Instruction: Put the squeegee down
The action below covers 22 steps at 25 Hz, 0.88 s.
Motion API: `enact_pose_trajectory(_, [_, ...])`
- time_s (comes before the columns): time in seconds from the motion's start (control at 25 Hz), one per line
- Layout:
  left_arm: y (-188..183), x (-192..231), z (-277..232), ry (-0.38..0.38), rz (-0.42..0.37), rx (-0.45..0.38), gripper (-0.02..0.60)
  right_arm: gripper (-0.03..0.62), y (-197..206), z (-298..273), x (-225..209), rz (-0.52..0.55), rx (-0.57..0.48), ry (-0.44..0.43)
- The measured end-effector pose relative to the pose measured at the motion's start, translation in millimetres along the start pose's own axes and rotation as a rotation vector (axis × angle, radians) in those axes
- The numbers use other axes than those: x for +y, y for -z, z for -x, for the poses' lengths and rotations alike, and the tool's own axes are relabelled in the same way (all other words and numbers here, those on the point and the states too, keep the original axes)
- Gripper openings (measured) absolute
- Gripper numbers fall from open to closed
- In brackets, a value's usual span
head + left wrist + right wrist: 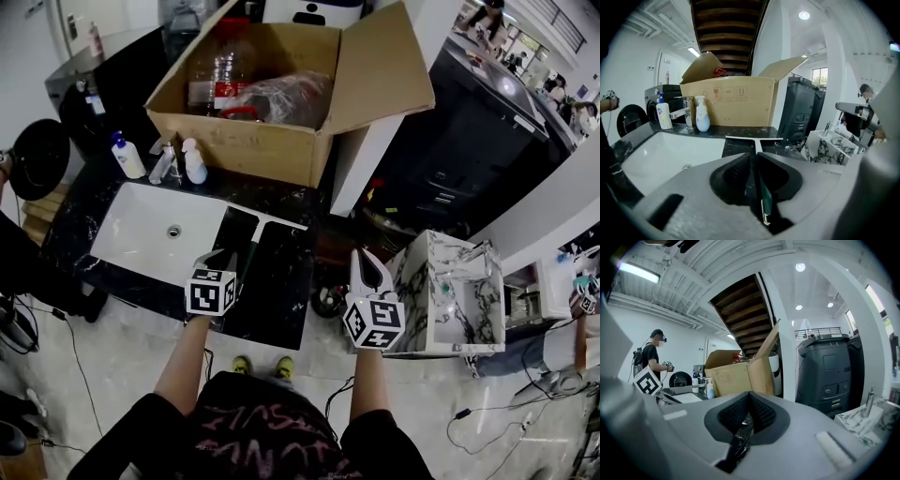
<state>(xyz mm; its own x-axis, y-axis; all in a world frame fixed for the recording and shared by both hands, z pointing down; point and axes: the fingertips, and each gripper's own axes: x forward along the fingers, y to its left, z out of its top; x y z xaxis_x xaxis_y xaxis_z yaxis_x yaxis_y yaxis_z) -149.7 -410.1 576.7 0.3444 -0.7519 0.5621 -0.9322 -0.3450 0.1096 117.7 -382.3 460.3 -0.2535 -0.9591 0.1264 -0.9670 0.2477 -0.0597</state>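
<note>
The squeegee (267, 220) lies flat on the black marble counter (286, 286), right of the sink. Its white blade (754, 137) lies crosswise and its handle runs back toward me. My left gripper (223, 258) hovers just over the handle's near end, at the counter's front edge. Its jaws (753, 157) stand a narrow slit apart, and the dark green handle end shows low in that gap without the pads pressing on it. My right gripper (372, 267) hangs off the counter's right side, over the floor. Its pads (749, 397) meet with nothing between them.
A white sink basin (150, 234) lies left of the squeegee, with a faucet (164, 161) and two bottles (127, 157) behind it. A big open cardboard box (253, 141) fills the back of the counter. A marble-patterned sink unit (441, 291) stands at right. Cables trail over the floor.
</note>
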Motion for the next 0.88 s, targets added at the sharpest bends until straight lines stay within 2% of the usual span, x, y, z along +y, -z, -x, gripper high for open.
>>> enact_pose_trajectory(0.12, [-6.2, 1.7, 7.0, -0.005, -0.001, -0.021, 0.019, 0.012, -2.0, 5.5, 0.1, 0.003, -0.005, 0.006])
enact_pose_trajectory(0.44, [-27.8, 5.8, 24.1, -0.009, 0.01, -0.077, 0.0, 0.012, -12.3, 13.1, 2.5, 0.016, -0.027, 0.011])
enact_pose_trajectory(0.88, [-61.8, 7.7, 42.4, -0.008, -0.002, -0.159, 0.0, 0.012, -26.1, 13.7, 2.4, 0.037, -0.051, 0.01])
